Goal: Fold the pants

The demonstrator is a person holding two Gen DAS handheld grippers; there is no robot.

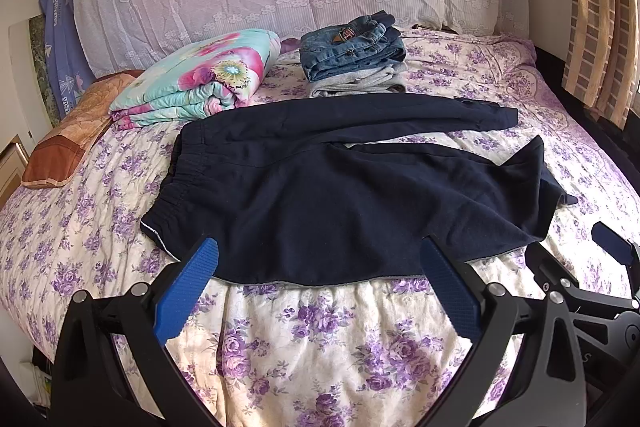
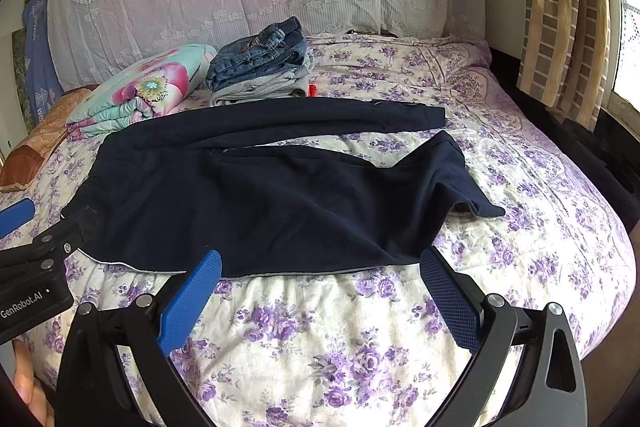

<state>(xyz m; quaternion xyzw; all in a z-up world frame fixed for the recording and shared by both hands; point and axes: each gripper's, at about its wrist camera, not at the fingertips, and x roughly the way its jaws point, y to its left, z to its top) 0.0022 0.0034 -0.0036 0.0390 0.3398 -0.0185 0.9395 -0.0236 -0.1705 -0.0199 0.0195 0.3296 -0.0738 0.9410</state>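
Observation:
Dark navy pants [image 1: 340, 187] lie spread on the floral bed, waistband at the left, legs running right. The far leg lies straight; the near leg is crumpled with its end folded back. They also show in the right wrist view [image 2: 260, 195]. My left gripper [image 1: 320, 247] is open, hovering at the pants' near edge, nothing between its blue pads. My right gripper [image 2: 320, 259] is open at the same near edge, further right, and empty. The right gripper's fingers [image 1: 612, 243] show at the right of the left wrist view.
A folded floral quilt [image 1: 200, 75] lies at the back left. A stack of folded jeans and grey clothes [image 1: 356, 55] sits behind the pants. A brown pillow [image 1: 68, 143] lies far left. A lace-covered headboard stands behind; curtains [image 2: 560, 19] hang right.

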